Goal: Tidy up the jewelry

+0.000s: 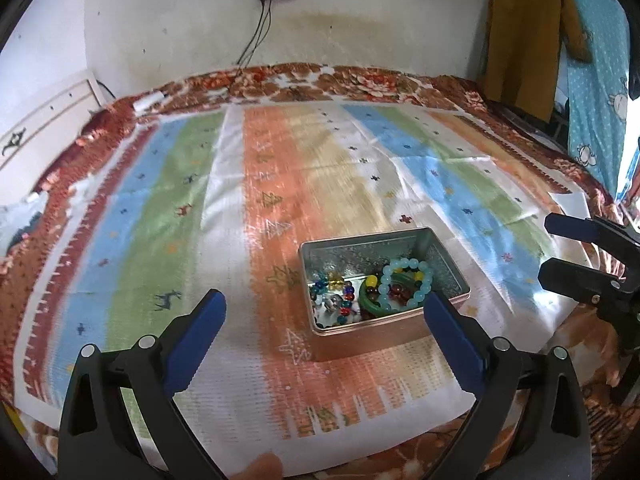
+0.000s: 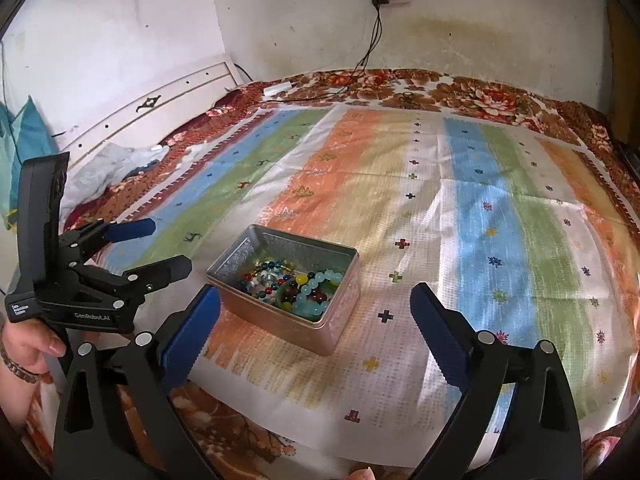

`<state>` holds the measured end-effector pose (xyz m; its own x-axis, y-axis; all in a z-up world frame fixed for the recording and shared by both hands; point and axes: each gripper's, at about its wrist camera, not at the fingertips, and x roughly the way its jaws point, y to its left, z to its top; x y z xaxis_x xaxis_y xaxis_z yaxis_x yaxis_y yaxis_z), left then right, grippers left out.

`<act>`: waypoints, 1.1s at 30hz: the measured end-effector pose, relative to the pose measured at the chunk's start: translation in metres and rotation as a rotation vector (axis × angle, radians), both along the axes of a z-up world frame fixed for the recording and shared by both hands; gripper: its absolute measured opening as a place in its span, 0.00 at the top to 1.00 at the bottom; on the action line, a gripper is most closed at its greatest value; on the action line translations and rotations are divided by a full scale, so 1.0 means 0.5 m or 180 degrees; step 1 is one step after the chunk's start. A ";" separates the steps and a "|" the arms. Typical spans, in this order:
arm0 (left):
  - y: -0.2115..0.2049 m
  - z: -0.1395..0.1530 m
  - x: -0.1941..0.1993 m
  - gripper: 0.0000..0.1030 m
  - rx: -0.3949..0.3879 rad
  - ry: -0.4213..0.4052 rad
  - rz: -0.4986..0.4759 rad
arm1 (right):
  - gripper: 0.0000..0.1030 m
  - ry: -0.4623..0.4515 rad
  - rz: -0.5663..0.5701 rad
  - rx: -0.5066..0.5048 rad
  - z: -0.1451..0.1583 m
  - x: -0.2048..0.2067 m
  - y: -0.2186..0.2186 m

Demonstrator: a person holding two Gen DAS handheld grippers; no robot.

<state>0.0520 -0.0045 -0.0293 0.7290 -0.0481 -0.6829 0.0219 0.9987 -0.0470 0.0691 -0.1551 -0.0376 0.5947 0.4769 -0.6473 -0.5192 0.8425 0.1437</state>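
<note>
The tin (image 1: pixel 384 288) of beaded bracelets (image 1: pixel 404 286) sits on the bed between both tools, nearer the left tool (image 1: pixel 326 316). Both left and right tool (image 2: pixel 316 308) stand wide open, empty.

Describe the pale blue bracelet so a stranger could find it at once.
On the striped cloth covering the bed sits an open metal tin full of beaded jewelry. The bracelet lies in the tin's right half, resting on a dark green bangle. It alone is a ring of large, milky pale-blue beads.
</note>
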 end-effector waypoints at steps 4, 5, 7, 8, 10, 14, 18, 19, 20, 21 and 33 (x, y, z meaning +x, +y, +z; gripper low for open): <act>-0.003 0.002 -0.010 0.06 0.0031 -0.0050 0.0025 | 0.06 -0.0010 -0.0001 0.0067 -0.002 -0.012 -0.008; -0.004 0.002 -0.013 0.06 0.0017 -0.0058 0.0021 | 0.06 -0.0003 0.0000 0.0070 -0.004 -0.014 -0.009; -0.002 0.002 -0.017 0.06 0.0000 -0.0075 0.0047 | 0.06 0.0005 0.0006 0.0055 -0.008 -0.017 -0.009; -0.001 0.002 -0.020 0.06 -0.0017 -0.0091 0.0061 | 0.06 0.0007 0.0010 0.0042 -0.010 -0.018 -0.008; 0.000 0.006 -0.024 0.06 -0.0091 -0.0139 0.0035 | 0.06 0.0019 0.0003 0.0027 -0.014 -0.020 -0.008; -0.001 0.001 -0.027 0.06 -0.0146 -0.0106 0.0024 | 0.06 0.0045 -0.0024 -0.0028 -0.025 -0.019 -0.009; -0.005 -0.003 -0.027 0.06 -0.0066 -0.0087 0.0045 | 0.06 0.0051 -0.0034 -0.0040 -0.028 -0.018 -0.010; -0.006 -0.002 -0.028 0.06 -0.0047 -0.0095 0.0054 | 0.06 0.0049 -0.0034 -0.0043 -0.028 -0.018 -0.011; -0.006 -0.003 -0.028 0.06 -0.0040 -0.0097 0.0059 | 0.06 0.0049 -0.0031 -0.0044 -0.029 -0.018 -0.011; -0.006 -0.003 -0.028 0.06 -0.0037 -0.0096 0.0063 | 0.06 0.0053 -0.0028 -0.0046 -0.029 -0.018 -0.011; -0.011 -0.005 -0.032 0.06 0.0026 -0.0127 0.0025 | 0.06 0.0078 0.0016 -0.0080 -0.034 -0.018 -0.004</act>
